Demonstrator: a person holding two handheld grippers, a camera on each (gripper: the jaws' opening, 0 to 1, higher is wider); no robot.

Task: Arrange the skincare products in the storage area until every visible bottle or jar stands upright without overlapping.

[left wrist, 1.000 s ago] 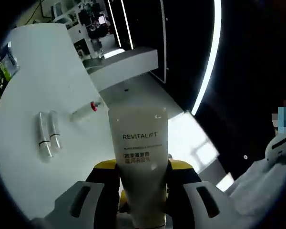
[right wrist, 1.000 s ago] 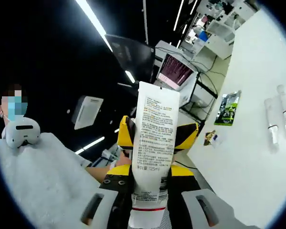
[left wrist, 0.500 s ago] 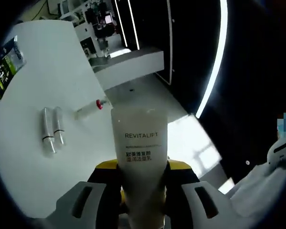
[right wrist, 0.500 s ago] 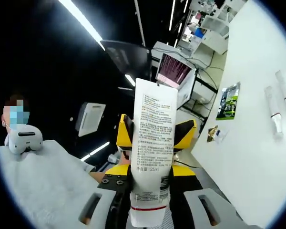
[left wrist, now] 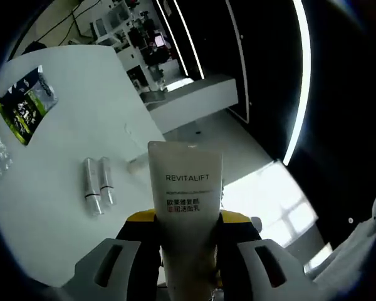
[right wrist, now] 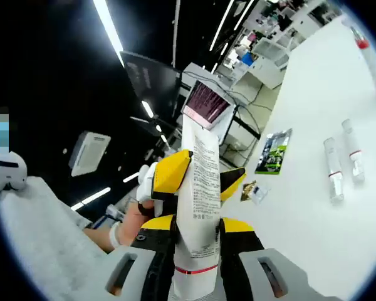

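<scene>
Tube: a white REVITALIFT tube (left wrist: 185, 207) is held up in the air, above and beside the white bench (left wrist: 56, 157). It does not touch the bench. In the right gripper view the same tube (right wrist: 200, 207) shows its back side with small print and a red line near the lower end.

Left tongs: the left tongs (left wrist: 187, 251) are closed on the tube, with one jaw on each side of its lower part.

Right tongs: the right tongs (right wrist: 197, 251) also grip the tube, near the end with the red line. Yellow parts of the other gripper (right wrist: 170, 174) are seen further up the tube, with a person's hand (right wrist: 135, 222) behind.

On the bench: two slim silver-white sticks (left wrist: 97, 185) lie flat, side by side, just touching or almost. A green and black sachet (left wrist: 26, 106) lies well apart from them. In the right gripper view a bottle with a red cap (right wrist: 370, 63) lies far off near the edge.

Handling: I judge the tube is light and soft; it bends under a hard squeeze, and its smooth plastic may slip. It is better to hold it at the stiffer part near the cap, and to stand it on the cap.

Left to do: the sticks are not yet upright.
</scene>
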